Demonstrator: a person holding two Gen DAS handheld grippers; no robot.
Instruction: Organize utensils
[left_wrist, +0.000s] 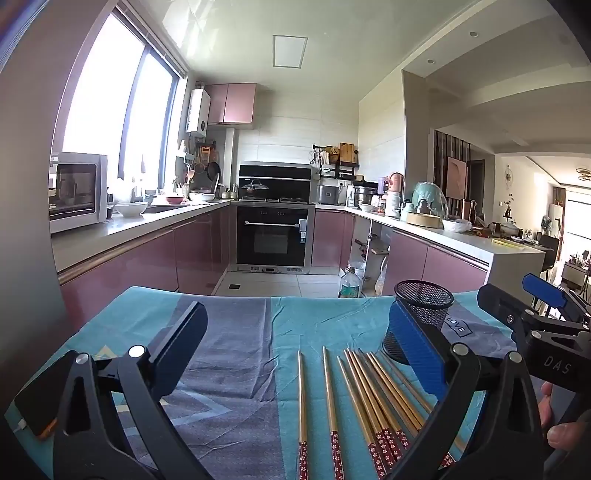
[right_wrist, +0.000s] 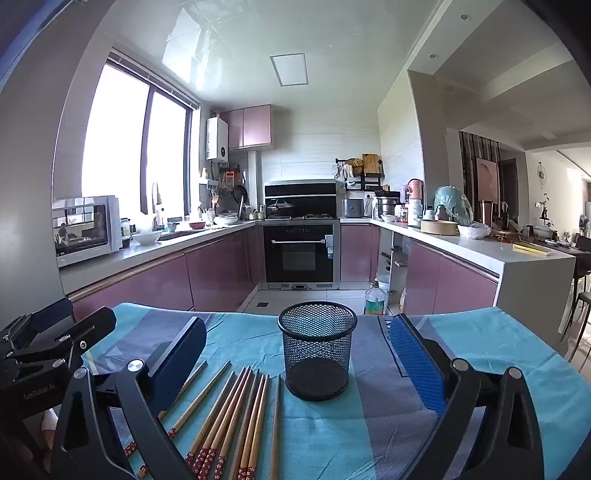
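I am holding both tools over the bench (right_wrist: 517, 369), which is wearing a blue and grey cloth. My left tool (left_wrist: 295, 354) is standing released, jaws spread wide with nothing between the pads; the chopsticks (left_wrist: 369, 398) are lying flat on the cloth just under it, fanning from 6 toward 12 o'clock in its view, red patterned ends nearest me. My right tool (right_wrist: 306, 365) is likewise gaping released and gripping nothing. The black mesh cup (right_wrist: 317, 354) is standing upright at 12 o'clock between its fingers, untouched, with the chopsticks (right_wrist: 236, 413) lying at about 7 o'clock, just beside the cup.
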